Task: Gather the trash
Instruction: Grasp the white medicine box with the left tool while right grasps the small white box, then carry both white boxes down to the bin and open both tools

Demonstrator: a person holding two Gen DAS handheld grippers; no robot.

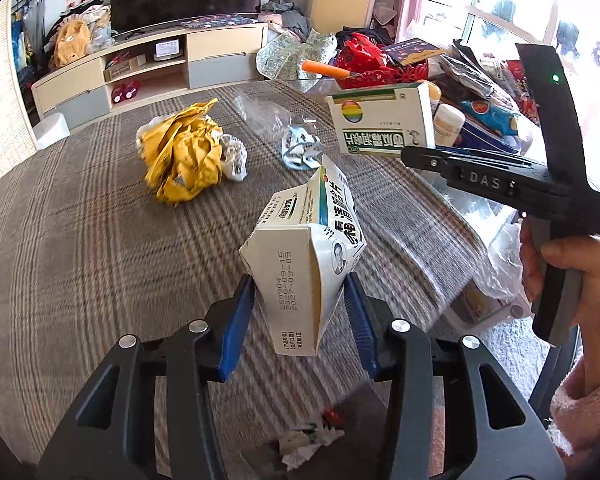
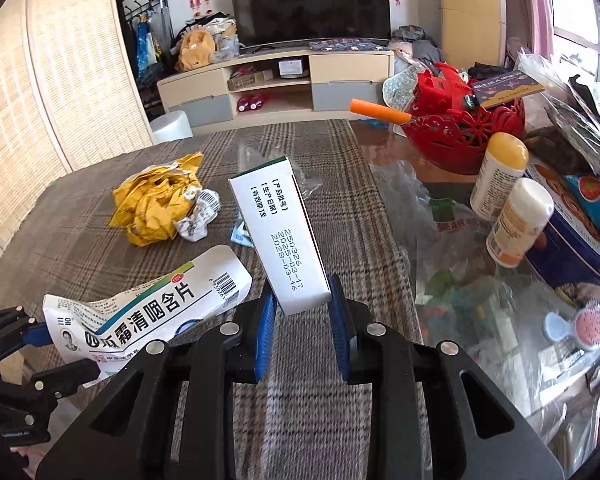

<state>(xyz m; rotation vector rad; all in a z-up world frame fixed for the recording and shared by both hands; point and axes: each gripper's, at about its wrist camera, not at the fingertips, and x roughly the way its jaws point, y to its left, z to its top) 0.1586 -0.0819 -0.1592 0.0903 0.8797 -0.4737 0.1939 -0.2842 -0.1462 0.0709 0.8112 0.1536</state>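
Trash: crushed white medicine carton [image 1: 304,256] clamped in left gripper [image 1: 300,312]; rigid white medicine box [image 2: 280,232] clamped in right gripper [image 2: 302,316].
Remaining: crumpled yellow wrapper [image 1: 184,152] at 11 o'clock on plaid tablecloth [image 1: 80,240].
Technique: keep both grips firm while carrying; release only over the bin.

Left gripper [image 1: 300,292] clamped, right gripper [image 2: 302,300] clamped, seemingly raised

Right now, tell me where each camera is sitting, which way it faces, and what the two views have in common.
Left wrist: on the left gripper, facing along its blue fingers across the plaid tablecloth toward the TV stand; it grips a crushed medicine box; the right hand shows at right.
Right wrist: on the right gripper, facing the same way; it grips an intact medicine box; the left gripper shows at lower left.
Shared: both boxes, the yellow crumpled wrapper, the red basket, the TV stand.
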